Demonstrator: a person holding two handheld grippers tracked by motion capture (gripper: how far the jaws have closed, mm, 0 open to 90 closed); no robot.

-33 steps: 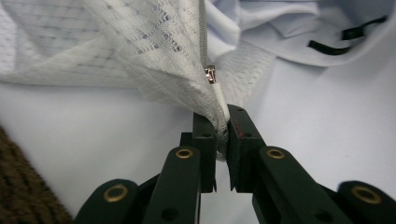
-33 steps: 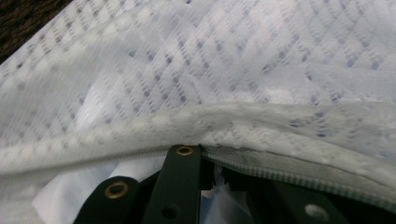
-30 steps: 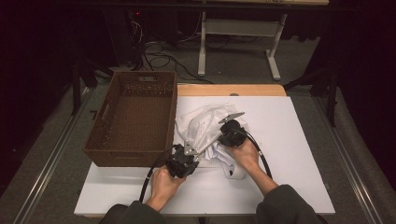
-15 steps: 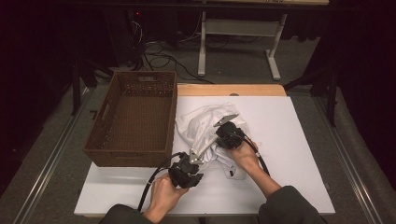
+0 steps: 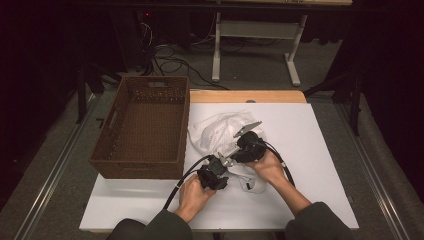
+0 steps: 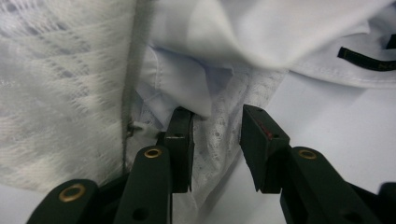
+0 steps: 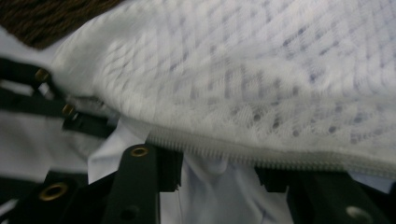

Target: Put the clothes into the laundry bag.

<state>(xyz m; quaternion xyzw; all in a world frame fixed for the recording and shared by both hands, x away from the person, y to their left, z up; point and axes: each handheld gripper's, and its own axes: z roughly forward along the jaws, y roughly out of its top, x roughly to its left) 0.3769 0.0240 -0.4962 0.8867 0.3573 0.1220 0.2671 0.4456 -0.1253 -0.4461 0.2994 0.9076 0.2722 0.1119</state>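
Note:
A white mesh laundry bag (image 5: 220,131) lies crumpled on the white table (image 5: 310,150) with a white garment (image 6: 224,37) at its mouth. My left gripper (image 5: 225,163) sits at the bag's near edge. Its jaws have just been opening and stand apart (image 6: 217,116) around a strip of lace cloth (image 6: 224,140) without pressing it. My right gripper (image 5: 236,146) is just beyond it, also just opened (image 7: 217,165). The bag's zipper edge (image 7: 233,154) lies across its jaws, with white cloth (image 7: 210,196) loose between them. The mesh (image 7: 243,79) hides its fingertips.
An empty brown wicker basket (image 5: 142,127) stands at the table's left, next to the bag. A wooden strip (image 5: 245,96) runs along the far edge. Beyond are a white stand's legs (image 5: 255,55) and floor cables (image 5: 170,62). Bare table lies to the right.
My left hand has slid right, close to the right gripper at the bag's near edge. Both pairs of jaws have spread apart. The right hand has stayed in place.

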